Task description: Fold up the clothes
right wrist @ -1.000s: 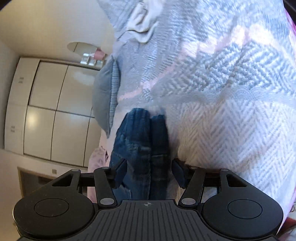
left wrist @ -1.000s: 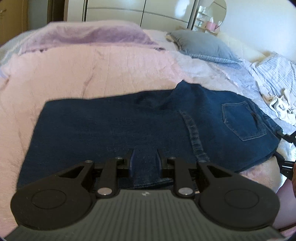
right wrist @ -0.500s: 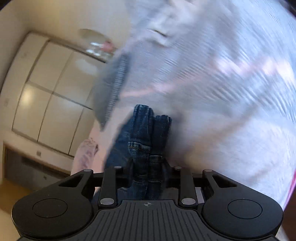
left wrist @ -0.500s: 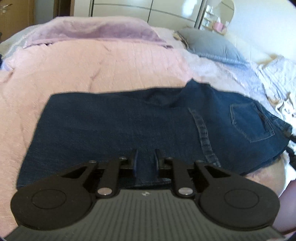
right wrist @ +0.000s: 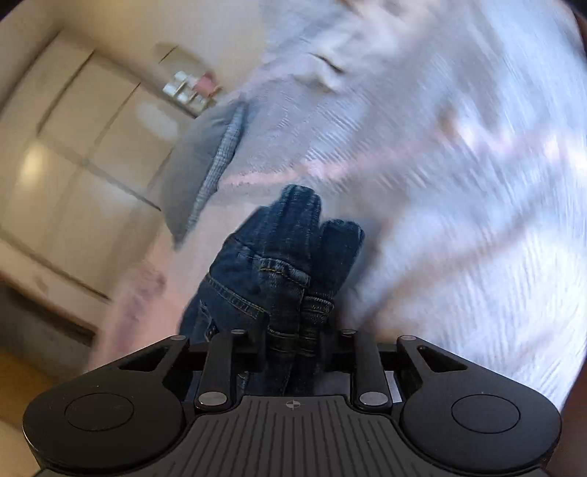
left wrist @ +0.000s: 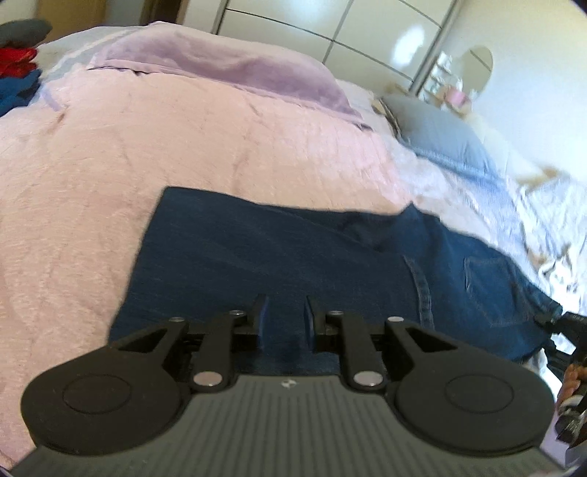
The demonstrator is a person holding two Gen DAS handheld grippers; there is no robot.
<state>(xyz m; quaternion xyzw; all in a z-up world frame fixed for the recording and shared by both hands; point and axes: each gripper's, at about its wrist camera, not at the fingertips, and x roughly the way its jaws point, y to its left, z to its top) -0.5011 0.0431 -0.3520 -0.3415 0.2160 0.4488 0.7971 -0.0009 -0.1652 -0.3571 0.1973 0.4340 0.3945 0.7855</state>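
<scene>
Dark blue jeans [left wrist: 293, 257] lie spread across a pink blanket, legs to the left, back pocket to the right. My left gripper [left wrist: 285, 312] is shut on the near edge of the denim, and the cloth fills the narrow gap between its fingers. In the right wrist view, my right gripper [right wrist: 293, 348] holds the bunched waistband of the jeans [right wrist: 290, 257]. Its jaws are closing on it, and the fold stands up above the fingers. The right gripper's tips [left wrist: 565, 323] also show at the jeans' right end.
The pink blanket [left wrist: 183, 146] covers the bed, with a lilac throw [left wrist: 227, 66] at the far side and a grey pillow [left wrist: 440, 128] at the right. A striped pale cover [right wrist: 458, 183] lies beyond. Clothes [left wrist: 18, 73] are piled far left. White wardrobe doors [left wrist: 330, 25] stand behind.
The right jaws have narrowed onto the bunched waistband and lifted it while rolling. The left gripper has shifted sideways with the denim edge still between its fingers.
</scene>
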